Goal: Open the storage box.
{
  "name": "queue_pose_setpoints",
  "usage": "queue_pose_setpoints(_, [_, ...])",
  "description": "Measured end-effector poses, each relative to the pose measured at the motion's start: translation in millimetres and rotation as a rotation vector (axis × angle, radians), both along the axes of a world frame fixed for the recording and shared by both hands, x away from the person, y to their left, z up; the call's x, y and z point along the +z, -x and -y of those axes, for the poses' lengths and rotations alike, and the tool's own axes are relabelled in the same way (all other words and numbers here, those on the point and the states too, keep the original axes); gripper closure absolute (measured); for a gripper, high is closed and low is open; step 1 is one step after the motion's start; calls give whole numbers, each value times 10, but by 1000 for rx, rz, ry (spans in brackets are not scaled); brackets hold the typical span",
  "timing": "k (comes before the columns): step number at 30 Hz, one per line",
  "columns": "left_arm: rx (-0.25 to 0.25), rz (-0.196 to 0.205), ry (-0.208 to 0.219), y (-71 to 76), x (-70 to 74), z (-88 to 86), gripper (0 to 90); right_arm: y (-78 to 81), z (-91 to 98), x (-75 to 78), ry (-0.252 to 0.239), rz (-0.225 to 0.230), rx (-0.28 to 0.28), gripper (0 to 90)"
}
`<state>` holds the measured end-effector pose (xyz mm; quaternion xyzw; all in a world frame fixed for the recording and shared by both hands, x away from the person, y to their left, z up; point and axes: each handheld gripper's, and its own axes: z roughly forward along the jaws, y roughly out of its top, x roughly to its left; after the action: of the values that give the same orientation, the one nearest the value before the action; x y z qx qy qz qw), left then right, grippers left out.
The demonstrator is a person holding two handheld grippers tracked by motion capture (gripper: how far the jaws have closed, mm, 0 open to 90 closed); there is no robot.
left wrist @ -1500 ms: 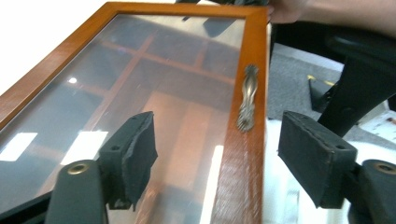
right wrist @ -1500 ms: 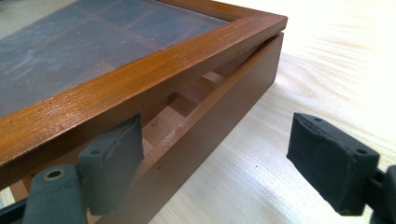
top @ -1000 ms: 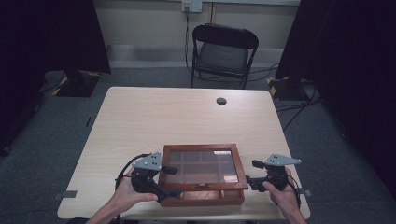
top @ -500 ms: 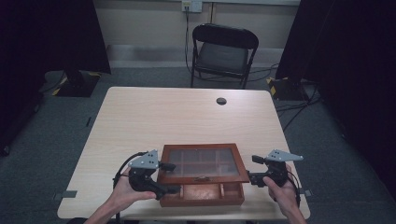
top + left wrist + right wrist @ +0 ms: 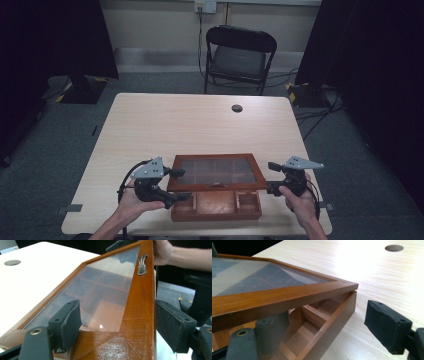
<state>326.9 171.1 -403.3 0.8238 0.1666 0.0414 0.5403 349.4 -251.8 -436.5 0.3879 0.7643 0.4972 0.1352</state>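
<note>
I have the glass lid of the wooden box lifted at its front edge, one tool at each end, so the lid rises evenly on its back hinge instead of twisting. The box sits at the near edge of the table, between my hands. My left tool straddles the lid's left front corner with its jaws apart, one above and one below; the pads flank the frame but I cannot say they press on it. My right tool likewise stands open at the right end, its jaws just closing a little, one pad under the lid's edge and the other out over the table.

The high view gives the whole layout and the bare compartments. The left gripper view adds the metal handle on the front rail. The right gripper view looks into the gap between lid and box wall.
</note>
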Motion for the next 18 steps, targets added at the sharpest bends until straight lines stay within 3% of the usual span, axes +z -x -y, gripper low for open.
queue_pose_setpoints(9, [25,22,6,-11,16,-36,234,-15,-33,35,-8,5,9,189])
queue_pose_setpoints(14, [42,-3,28,-33,22,-70,222,-23,-40,55,-14,13,11,193])
queue_pose_setpoints(18, [52,9,32,-39,22,-78,223,-41,-55,65,-18,11,13,186])
